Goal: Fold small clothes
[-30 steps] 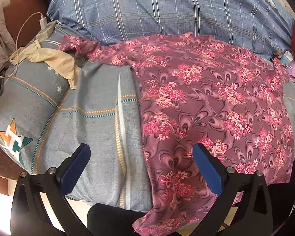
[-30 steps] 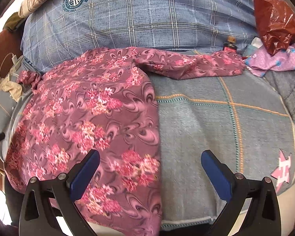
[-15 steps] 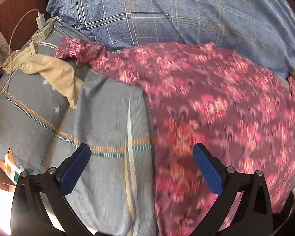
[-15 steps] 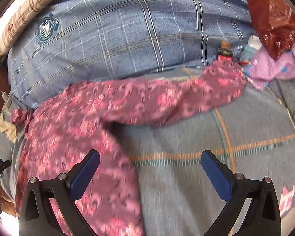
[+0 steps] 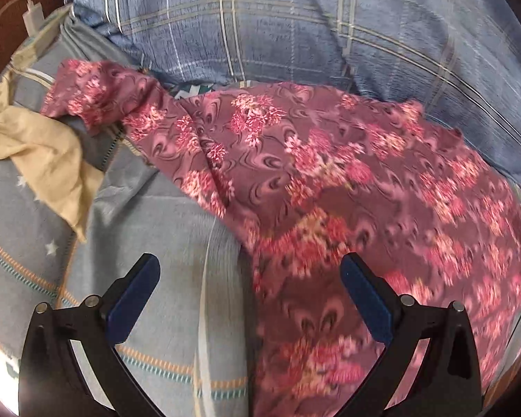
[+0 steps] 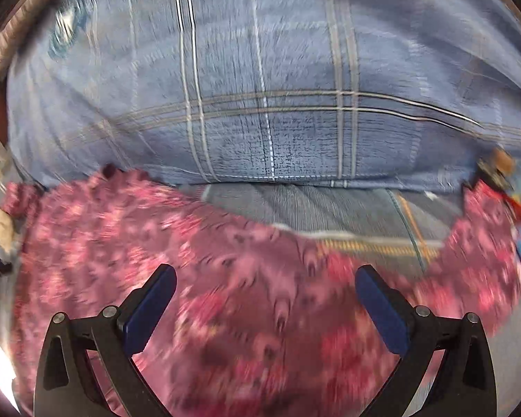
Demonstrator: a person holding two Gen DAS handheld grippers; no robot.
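The floral shirt lies spread on the grey sheet, filling the left view from 10 to 5 o'clock, one sleeve reaching toward 10. The left gripper hangs over the shirt's edge, jaws wide apart, empty. The right gripper is over the blurred shirt, jaws apart. A blue pillow sits at 12; a beige cloth at 9.

Both open tools now farther up the floral garment, toward the pillow.
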